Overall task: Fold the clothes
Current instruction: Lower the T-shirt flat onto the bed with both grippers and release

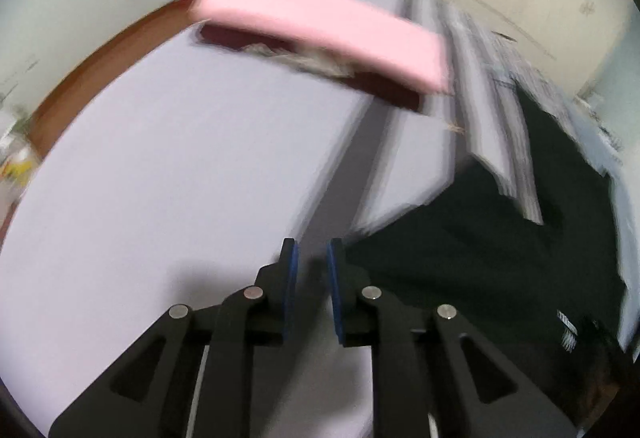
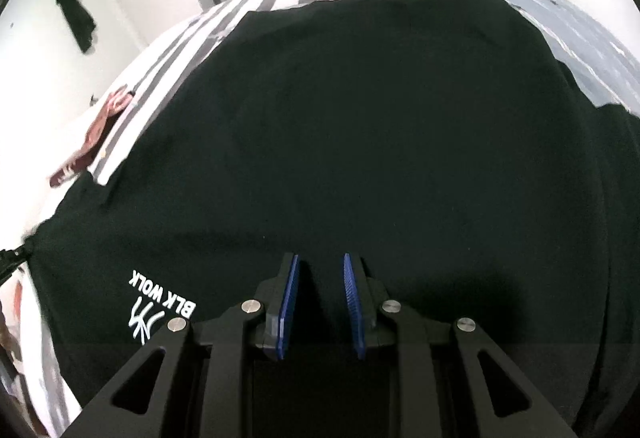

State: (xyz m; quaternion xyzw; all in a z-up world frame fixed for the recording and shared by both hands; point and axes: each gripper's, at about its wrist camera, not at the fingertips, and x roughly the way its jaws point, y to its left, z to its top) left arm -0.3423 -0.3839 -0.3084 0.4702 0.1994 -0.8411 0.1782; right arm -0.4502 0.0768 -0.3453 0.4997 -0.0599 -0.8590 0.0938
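A black T-shirt (image 2: 360, 118) with a white "BLK WOLK" logo (image 2: 160, 302) lies spread on the bed and fills the right wrist view. My right gripper (image 2: 320, 266) hangs low over its near part. Its blue pads stand a narrow gap apart with black cloth between them, and a fold of the shirt runs under the fingers. The left wrist view is blurred. There my left gripper (image 1: 313, 250) is almost shut at the edge of the black T-shirt (image 1: 500, 270). That edge runs up to the right fingertip (image 1: 334, 250), and the grip itself is hard to see.
A lavender sheet (image 1: 180, 158) covers the bed, with a pink pillow (image 1: 320, 30) at its far end. A grey-and-white striped cloth (image 2: 168, 66) lies beyond the shirt. A maroon patterned cloth (image 2: 96, 134) is at the left and blue-grey bedding (image 2: 592, 38) at the right.
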